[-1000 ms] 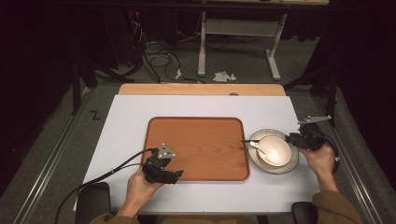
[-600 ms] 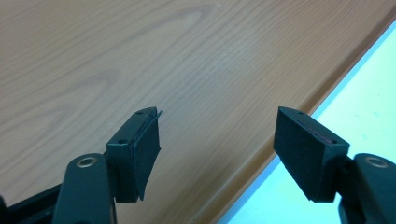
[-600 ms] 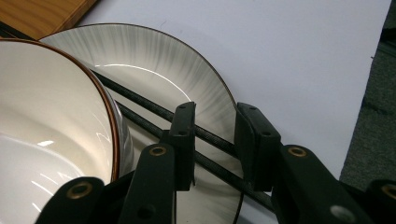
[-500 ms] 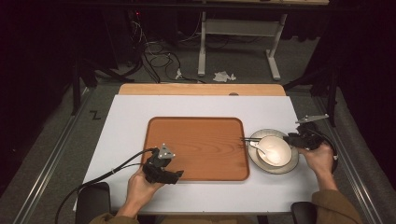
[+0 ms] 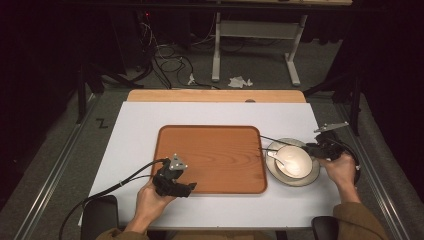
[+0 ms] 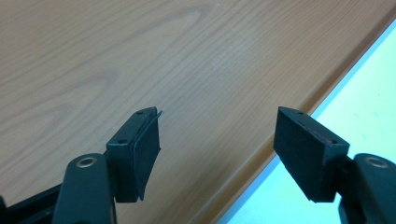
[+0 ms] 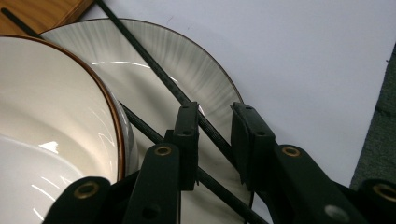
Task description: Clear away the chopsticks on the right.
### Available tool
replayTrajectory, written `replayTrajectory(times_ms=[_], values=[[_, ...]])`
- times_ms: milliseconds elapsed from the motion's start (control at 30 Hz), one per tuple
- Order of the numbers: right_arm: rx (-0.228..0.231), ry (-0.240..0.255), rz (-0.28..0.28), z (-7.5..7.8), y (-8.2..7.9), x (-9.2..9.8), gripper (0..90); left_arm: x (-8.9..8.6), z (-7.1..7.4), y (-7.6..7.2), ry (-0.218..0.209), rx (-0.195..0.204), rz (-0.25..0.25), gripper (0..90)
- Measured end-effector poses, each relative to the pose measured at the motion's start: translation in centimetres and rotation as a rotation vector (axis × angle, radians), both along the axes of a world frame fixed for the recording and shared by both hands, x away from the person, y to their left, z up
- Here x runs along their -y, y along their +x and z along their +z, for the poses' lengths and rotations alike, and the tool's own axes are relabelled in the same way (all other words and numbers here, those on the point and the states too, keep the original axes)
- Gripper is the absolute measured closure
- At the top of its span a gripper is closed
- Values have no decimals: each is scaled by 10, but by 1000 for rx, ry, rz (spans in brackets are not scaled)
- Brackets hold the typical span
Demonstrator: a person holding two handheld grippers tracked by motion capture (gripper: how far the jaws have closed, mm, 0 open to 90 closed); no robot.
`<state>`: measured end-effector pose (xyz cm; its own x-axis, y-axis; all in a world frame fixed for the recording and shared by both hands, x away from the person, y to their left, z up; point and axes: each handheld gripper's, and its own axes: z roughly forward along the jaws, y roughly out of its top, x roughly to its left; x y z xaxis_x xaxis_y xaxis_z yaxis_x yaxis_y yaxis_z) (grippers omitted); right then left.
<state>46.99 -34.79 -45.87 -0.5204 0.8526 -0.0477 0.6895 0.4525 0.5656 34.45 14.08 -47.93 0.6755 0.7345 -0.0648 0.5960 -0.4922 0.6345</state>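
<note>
A white bowl [image 5: 296, 161] with a spoon [image 5: 276, 158] in it stands on a grey plate [image 5: 311, 178], right of a wooden tray [image 5: 210, 155]. Two black chopsticks [image 5: 281, 141] lie across the plate's far rim. My right gripper [image 5: 315, 148] is at the plate's right edge. In the right gripper view its jaws stand narrowly apart [image 7: 215, 135], astride one chopstick [image 7: 154, 70], while the other chopstick [image 7: 140, 123] runs under the left jaw beside the bowl [image 7: 46, 116]. My left gripper [image 5: 187, 187] is open over the tray's front left edge [image 6: 217, 140], holding nothing.
The tray [image 6: 140, 56] lies bare on a white tabletop [image 5: 140, 125]. A wooden strip [image 5: 215, 96] runs along the table's far edge. Cables trail from both grippers. Beyond the table are a dark floor, a desk frame [image 5: 255, 30] and loose wires.
My right gripper has crept slightly left toward the plate along the chopsticks. The left gripper and the tray have stayed put.
</note>
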Motion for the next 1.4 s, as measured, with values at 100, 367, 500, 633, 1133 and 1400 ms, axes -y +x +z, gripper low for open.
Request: replayTrajectory(times_ms=[100,367,500,633,1133,1400], values=[[-10,2,8,0,0,0,769,0,-1,1,-1,-5,0,313],[-3,-12,14,-2,-1,-1,808,0,0,0,-1,-1,0,314],[1,-4,12,-3,0,0,837,1,-1,1,-1,-4,0,314],[4,1,11,-3,0,2,858,1,-1,0,0,-3,1,314],[81,61,25,25,-16,-2,865,1,-1,1,-2,-7,-3,313],[123,53,76,49,-37,-27,864,1,-2,1,3,-8,-4,313]])
